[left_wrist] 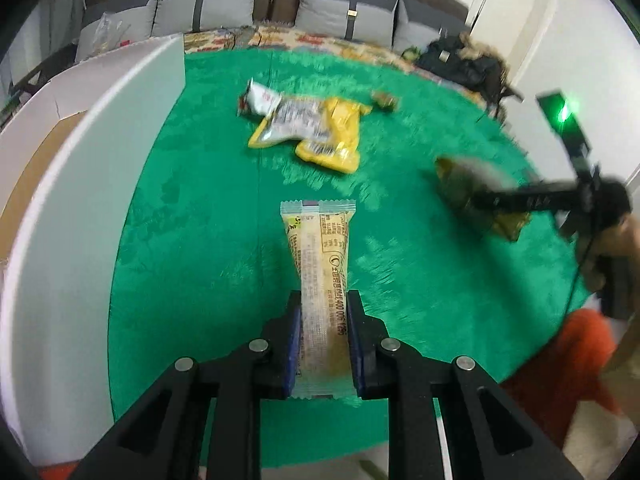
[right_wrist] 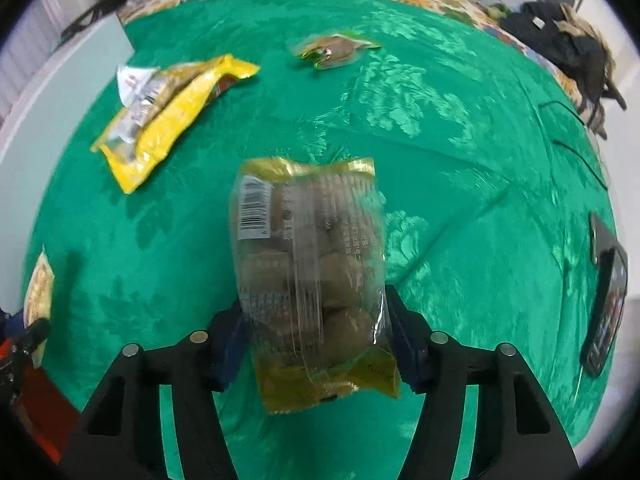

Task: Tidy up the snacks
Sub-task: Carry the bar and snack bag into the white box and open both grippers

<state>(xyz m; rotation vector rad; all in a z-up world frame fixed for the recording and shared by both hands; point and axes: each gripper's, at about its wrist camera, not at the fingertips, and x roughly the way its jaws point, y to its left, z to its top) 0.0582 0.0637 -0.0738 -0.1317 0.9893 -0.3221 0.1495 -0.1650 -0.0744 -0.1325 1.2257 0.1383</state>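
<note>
My left gripper (left_wrist: pixel 323 300) is shut on a long beige snack bar packet (left_wrist: pixel 320 264) and holds it above the green cloth (left_wrist: pixel 200 220). My right gripper (right_wrist: pixel 314 300) is shut on a clear bag of brown round snacks (right_wrist: pixel 308 264) with gold ends; it also shows blurred in the left wrist view (left_wrist: pixel 472 196). Two yellow packets (left_wrist: pixel 316 128) and a white packet (left_wrist: pixel 260 98) lie together on the cloth, also in the right wrist view (right_wrist: pixel 168 116). A small green-edged packet (right_wrist: pixel 334 50) lies farther back.
A white box (left_wrist: pixel 80 168) with a cardboard floor stands at the left of the cloth. A phone (right_wrist: pixel 606 296) lies at the cloth's right edge. A dark jacket (right_wrist: pixel 568 44) and grey cushions (left_wrist: pixel 224 8) lie behind.
</note>
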